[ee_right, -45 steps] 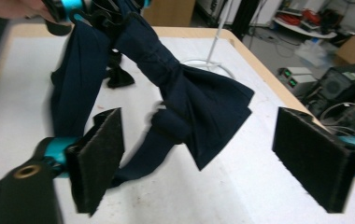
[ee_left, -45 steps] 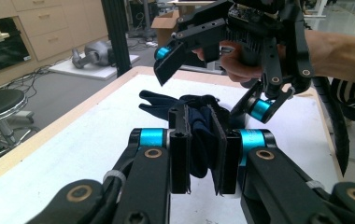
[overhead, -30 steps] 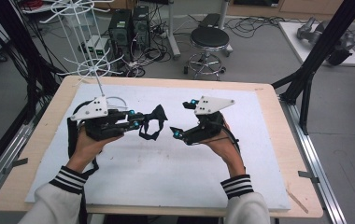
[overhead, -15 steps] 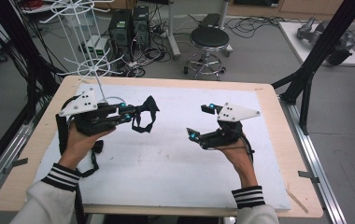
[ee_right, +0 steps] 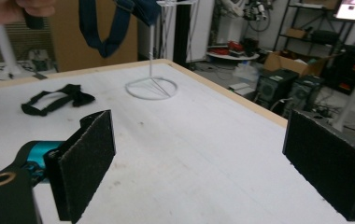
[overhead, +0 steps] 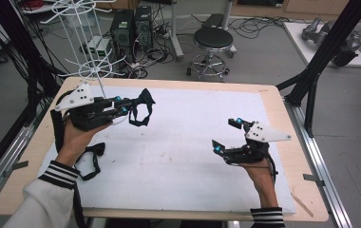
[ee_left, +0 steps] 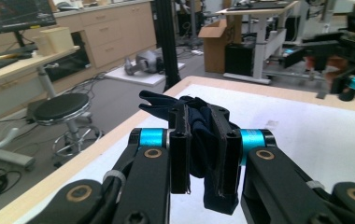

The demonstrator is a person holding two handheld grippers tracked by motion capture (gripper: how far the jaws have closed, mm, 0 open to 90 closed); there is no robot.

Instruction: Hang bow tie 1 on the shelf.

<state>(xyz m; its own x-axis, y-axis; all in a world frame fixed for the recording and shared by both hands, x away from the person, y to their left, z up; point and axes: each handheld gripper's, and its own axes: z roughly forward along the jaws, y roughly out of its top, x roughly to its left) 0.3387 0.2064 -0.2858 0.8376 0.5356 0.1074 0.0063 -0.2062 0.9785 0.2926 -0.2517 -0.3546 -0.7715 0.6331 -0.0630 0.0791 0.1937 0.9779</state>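
Left gripper (overhead: 130, 105) clamps a dark bow tie (overhead: 142, 105), lifted over the table's (overhead: 273, 102) far-left corner beside the wire rack (overhead: 90, 66), seemingly for hanging; right gripper (overhead: 226, 136), jaws wide and empty, waits near the right edge.

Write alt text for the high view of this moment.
A person's left gripper holds a dark bow tie up near a white wire rack, while the right gripper hovers open and empty over the white table cover. A second bow tie lies by the left forearm.
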